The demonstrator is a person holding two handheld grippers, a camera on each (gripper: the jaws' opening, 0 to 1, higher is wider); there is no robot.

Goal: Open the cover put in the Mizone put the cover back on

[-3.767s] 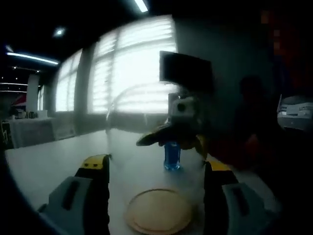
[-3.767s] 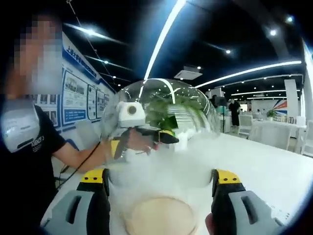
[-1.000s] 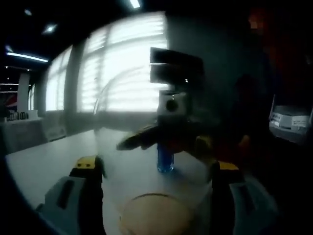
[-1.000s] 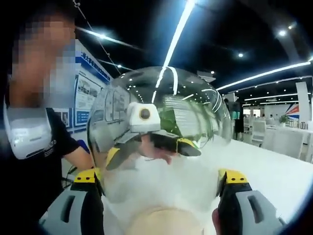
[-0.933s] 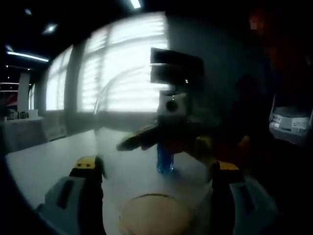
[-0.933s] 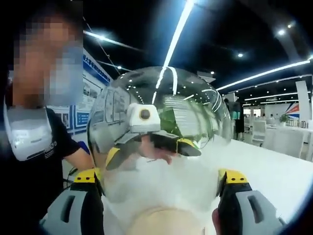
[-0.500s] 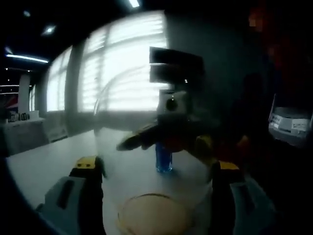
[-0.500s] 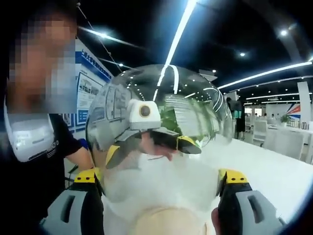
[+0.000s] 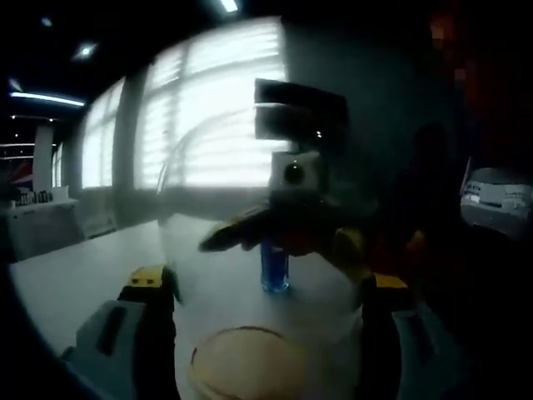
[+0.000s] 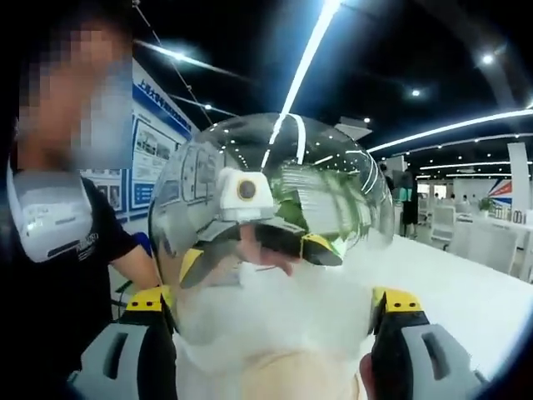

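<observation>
Yellow-tipped jaws of the left gripper (image 9: 266,283) rise from the bottom of its view and stand wide, one on each side of the clear domed cover (image 9: 216,200). The right gripper (image 10: 271,300) does the same in its own view, jaws spread just as far. Whether the pads actually press the wall I cannot tell. My reading is that the spread is deliberate: the dome is too broad to pinch, so each gripper cradles one side and the two carry it between them.

Low between the jaws in both views lies a round wooden disc (image 9: 246,367) — probably the base the cover belongs on, though I cannot tell whether the rim touches it or hangs just above.

Through the cover, each view shows the opposite gripper at centre frame, arms splayed against the far side. That face-to-face placing keeps the dome level.

Beyond it, at centre of the left gripper view, the blue Mizone bottle (image 9: 274,268) stands upright on the pale table (image 9: 75,267), apart from the disc and outside the cover. So the task's thing is not yet in place — the cover has to come clear first, which seems to be the step in hand.

Bright windows (image 9: 208,100) fill the upper left there. In the right gripper view a person (image 10: 50,250) in a dark shirt stands at the left edge.
</observation>
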